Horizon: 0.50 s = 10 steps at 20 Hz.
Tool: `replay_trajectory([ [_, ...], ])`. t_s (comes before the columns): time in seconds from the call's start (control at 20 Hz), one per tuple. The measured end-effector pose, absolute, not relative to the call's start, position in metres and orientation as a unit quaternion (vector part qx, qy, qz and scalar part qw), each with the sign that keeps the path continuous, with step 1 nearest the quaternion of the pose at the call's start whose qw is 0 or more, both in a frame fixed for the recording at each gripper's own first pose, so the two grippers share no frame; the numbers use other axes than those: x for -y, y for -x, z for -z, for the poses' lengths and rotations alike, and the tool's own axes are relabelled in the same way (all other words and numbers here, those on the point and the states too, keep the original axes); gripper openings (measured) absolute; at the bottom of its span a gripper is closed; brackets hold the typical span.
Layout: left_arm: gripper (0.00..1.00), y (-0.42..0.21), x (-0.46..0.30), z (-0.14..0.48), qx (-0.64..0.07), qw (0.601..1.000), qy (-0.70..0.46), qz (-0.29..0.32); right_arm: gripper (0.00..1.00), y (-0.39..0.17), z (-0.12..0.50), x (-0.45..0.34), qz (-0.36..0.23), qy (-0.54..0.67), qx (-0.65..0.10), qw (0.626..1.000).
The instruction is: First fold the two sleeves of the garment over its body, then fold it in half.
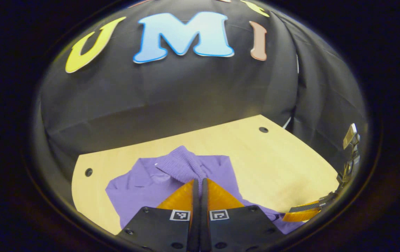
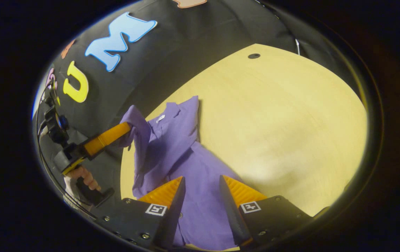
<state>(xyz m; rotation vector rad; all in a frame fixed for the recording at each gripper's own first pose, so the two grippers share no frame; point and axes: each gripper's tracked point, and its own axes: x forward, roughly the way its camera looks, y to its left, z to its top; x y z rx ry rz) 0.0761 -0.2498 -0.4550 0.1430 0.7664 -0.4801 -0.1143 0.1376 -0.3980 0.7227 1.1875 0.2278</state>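
Note:
A purple garment (image 1: 140, 189) lies on the light wooden table (image 1: 273, 164). My left gripper (image 1: 200, 181) is shut on one sleeve (image 1: 186, 161), whose ribbed cuff bunches just past the fingertips. In the right gripper view that left gripper (image 2: 124, 130) holds the sleeve (image 2: 137, 129) lifted off the table over the garment's (image 2: 186, 157) collar end, with the cloth draping down from it. My right gripper (image 2: 202, 177) stands open just above the garment's body, with nothing between its fingers. It also appears low at the right as the right gripper (image 1: 303, 212) in the left gripper view.
Bare tabletop (image 2: 283, 122) stretches to the right of the garment. Small dark holes (image 1: 263, 130) (image 2: 254, 56) mark the table near its far corners. A hand (image 2: 84, 178) holds the left gripper's handle. Black cloth walls close in behind the table.

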Motion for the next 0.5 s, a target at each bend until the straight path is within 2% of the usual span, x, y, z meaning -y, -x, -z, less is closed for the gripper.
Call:
replay_trajectory([
  [0.2,0.06,-0.066,0.283,0.486,-0.399,0.878,-0.067,0.254,0.62,0.120,0.400,-0.128,-0.095,-0.332,-0.550,0.760],
  [0.4,0.06,-0.056,0.288,0.522,-0.441,0.861,-0.070,0.244,0.62,0.132,0.403,-0.116,-0.089,-0.329,-0.555,0.759],
  [0.5,0.12,-0.049,0.292,0.532,-0.459,0.853,-0.056,0.242,0.62,0.136,0.403,-0.110,-0.085,-0.328,-0.557,0.758],
])
